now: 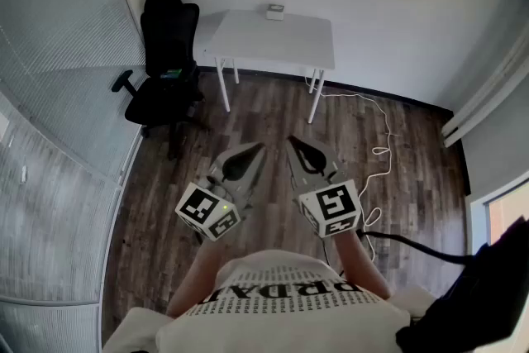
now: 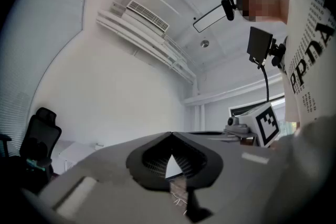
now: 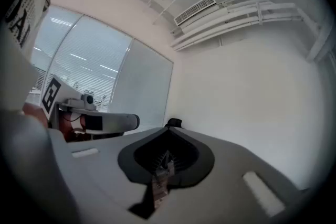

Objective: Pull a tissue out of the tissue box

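A small tissue box [image 1: 275, 11] sits at the back edge of a white table [image 1: 289, 41] against the far wall. It is well away from both grippers. I hold the grippers side by side in front of my chest, above the wood floor. My left gripper [image 1: 260, 147] has its jaws together with nothing between them; the left gripper view shows its tips [image 2: 171, 134] meeting. My right gripper [image 1: 290, 140] is likewise shut and empty, its tips [image 3: 169, 128] closed in the right gripper view. Neither gripper view shows the tissue box.
A black office chair [image 1: 165, 54] stands left of the table, near the blinds. A white cable [image 1: 382, 146] trails over the floor on the right, and a black cable [image 1: 413, 245] runs near my right arm. Wood floor lies between me and the table.
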